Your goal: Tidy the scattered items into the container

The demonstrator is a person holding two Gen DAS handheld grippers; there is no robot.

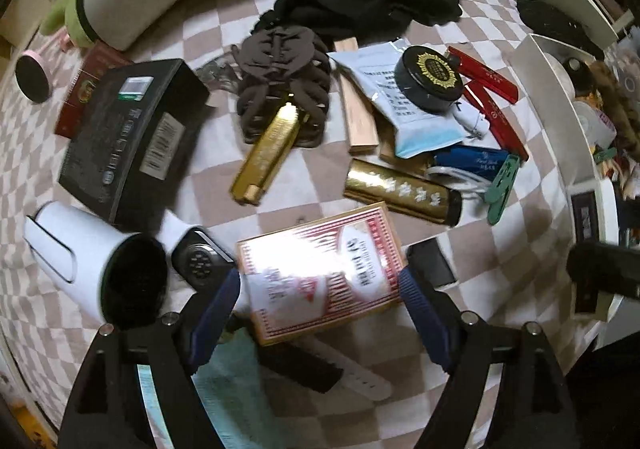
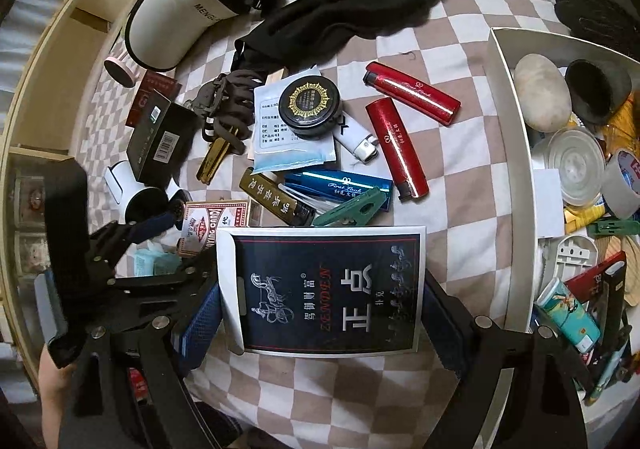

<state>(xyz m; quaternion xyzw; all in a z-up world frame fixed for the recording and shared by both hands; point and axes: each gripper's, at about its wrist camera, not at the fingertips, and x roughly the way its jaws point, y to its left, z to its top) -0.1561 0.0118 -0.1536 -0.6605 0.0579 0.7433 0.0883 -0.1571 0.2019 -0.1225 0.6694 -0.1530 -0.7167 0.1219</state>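
Red-and-white patterned playing-card box (image 1: 320, 269) on the checked cloth (image 1: 500, 249), pinched between the left gripper (image 1: 320, 285) pads, dark navy card box (image 2: 326, 291) clamped in the right gripper (image 2: 324, 313), white cardboard container (image 2: 510, 129) to the right, near the scattered lighters.

Left wrist view: the red card box (image 1: 320, 269) is motion-blurred, its print unreadable; it covers part of a watch strap (image 1: 352, 373). The white container (image 1: 560, 89) is cut by the right edge. Right wrist view: the dark card box (image 2: 324, 289) hides the bed cover beneath; the container's (image 2: 516, 177) lower contents are too crowded to identify.
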